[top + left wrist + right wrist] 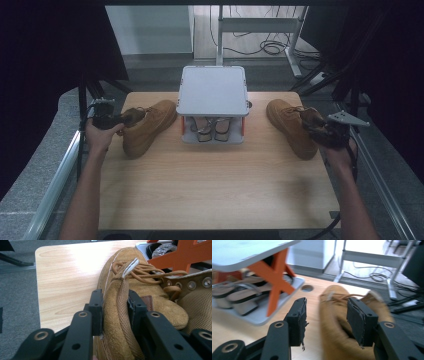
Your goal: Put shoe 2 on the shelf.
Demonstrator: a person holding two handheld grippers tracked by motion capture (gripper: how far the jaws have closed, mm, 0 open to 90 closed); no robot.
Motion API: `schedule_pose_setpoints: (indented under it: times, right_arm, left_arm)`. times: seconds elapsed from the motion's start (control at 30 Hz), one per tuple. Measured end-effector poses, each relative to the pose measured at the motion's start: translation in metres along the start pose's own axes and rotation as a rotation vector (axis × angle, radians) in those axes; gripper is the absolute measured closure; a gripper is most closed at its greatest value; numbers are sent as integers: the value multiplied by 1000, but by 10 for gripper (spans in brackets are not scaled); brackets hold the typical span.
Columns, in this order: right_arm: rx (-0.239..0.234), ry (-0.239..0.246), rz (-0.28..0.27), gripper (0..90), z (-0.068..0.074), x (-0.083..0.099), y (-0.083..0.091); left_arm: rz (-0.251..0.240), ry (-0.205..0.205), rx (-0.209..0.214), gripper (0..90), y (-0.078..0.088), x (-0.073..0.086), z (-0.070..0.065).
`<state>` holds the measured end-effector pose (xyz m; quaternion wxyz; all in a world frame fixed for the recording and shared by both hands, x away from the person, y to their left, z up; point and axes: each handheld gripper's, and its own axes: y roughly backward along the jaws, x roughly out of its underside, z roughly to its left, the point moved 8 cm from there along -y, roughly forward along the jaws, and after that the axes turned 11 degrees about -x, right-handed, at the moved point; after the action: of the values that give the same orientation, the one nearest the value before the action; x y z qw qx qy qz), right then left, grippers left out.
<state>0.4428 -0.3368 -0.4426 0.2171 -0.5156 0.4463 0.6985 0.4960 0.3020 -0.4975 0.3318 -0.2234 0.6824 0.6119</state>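
Note:
Two tan suede lace-up boots lie on the wooden table [210, 190]. The left boot [150, 127] points toward a small shoe rack. My left gripper [124, 119] is at its collar; in the left gripper view that gripper [115, 302] is shut on the left boot [117, 340], one pad on the outer suede, the other on the mesh lining. The right boot [290, 125] lies at the table's right side, with my right gripper [312, 129] at its heel end. In the blurred right gripper view that gripper [327, 315] is open, its jaws astride the right boot [334, 335]; the left pad stands apart from the suede.
A grey two-level shoe rack [212, 90] with orange braces stands at the middle back, with a pair of strappy sandals [212, 129] on its lower shelf. Desk legs and cables [272, 47] lie on the floor beyond. The table's front half is bare wood.

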Motion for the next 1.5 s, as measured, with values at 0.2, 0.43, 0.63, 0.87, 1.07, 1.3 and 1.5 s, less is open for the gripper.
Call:
schedule_pose_setpoints:
  times: [0.2,0.43,0.63,0.87,1.07,1.3,1.5]
  right_arm:
    - [84,-40,29,494,-39,-11,-8]
    - [101,-61,96,489,-66,-12,-24]
    - [100,-72,151,497,-76,-6,-36]
    - [65,-108,198,533,-83,6,-43]
    - [11,-171,205,630,-85,9,-45]
    - [-4,-183,277,704,-83,11,-49]
    - [5,-189,292,755,-82,12,-49]
  left_arm:
    - [1,9,4,726,0,0,0]
    - [6,1,3,714,0,0,0]
    - [13,19,14,700,-1,0,1]
    - [11,21,8,670,-2,0,1]
    - [23,25,17,666,-3,0,0]
    - [27,28,19,717,-3,0,0]
    - [18,59,32,752,-3,1,0]
